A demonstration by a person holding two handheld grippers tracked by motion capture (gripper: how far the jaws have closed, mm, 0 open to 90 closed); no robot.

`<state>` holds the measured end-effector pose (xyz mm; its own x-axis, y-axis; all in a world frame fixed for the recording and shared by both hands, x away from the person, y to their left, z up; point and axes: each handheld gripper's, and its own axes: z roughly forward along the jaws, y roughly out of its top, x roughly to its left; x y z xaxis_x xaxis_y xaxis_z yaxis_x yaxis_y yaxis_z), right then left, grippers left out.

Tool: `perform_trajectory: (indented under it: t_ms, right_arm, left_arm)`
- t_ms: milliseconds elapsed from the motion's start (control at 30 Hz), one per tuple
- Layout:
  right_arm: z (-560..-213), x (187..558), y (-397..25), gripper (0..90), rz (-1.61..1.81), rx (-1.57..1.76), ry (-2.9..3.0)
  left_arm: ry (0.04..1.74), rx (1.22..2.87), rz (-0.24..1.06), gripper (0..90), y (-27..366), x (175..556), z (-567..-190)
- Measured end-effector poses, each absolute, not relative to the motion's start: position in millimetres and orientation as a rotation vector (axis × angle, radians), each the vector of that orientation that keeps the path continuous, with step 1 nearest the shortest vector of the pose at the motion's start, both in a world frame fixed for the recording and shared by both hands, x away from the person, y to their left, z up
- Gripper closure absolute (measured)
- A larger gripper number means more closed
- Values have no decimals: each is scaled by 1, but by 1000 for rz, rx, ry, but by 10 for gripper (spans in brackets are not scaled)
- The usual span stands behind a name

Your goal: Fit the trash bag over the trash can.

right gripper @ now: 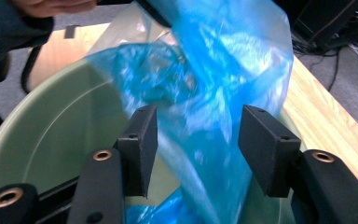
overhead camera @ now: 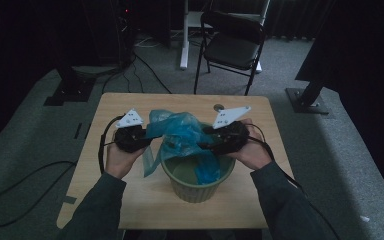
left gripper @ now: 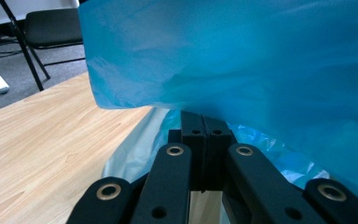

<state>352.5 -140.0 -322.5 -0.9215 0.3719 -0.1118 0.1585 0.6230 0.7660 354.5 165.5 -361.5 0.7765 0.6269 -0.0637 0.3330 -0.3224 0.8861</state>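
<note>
The blue bag [overhead camera: 182, 132] hangs half inside the green pot [overhead camera: 197, 187]; left gripper [left gripper: 204, 140] pinches its edge; right gripper [right gripper: 193, 140] gapes around it; thin, slippery, so grip the rim.

Black folding chair [overhead camera: 232, 45], floor cables [overhead camera: 145, 70]

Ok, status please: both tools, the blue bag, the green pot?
Left tool shut on blue bag. Right tool open, bag between its jaws, over green pot. Bag partly inside pot. Nothing in the way.
</note>
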Motion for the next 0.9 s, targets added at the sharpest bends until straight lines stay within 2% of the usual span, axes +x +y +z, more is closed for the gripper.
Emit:
perform_trajectory:
  t_ms: [233, 333, 400, 433, 467, 500, 900]
  right_arm:
    - [-321, 365, -112, 481, 1143, 471, 2555]
    - [-327, 377, -99, 666, 978, 515, 2533]
    - [-329, 380, -100, 666, 959, 536, 2530]
    - [-329, 380, -100, 723, 959, 536, 2530]
    - [-331, 388, -106, 853, 938, 612, 2516]
    - [-332, 390, -110, 869, 945, 656, 2506]
    - [-335, 397, -156, 894, 947, 912, 2427]
  left_arm:
    - [708, 1942, 346, 900, 160, 354, -363]
    - [708, 1942, 344, 900, 160, 354, -363]
    - [708, 1942, 344, 900, 160, 354, -363]
    - [713, 1935, 346, 900, 163, 356, -363]
    - [719, 1929, 345, 900, 164, 356, -363]
    - [727, 1926, 344, 900, 166, 357, -363]
    - [803, 1913, 314, 900, 175, 366, -371]
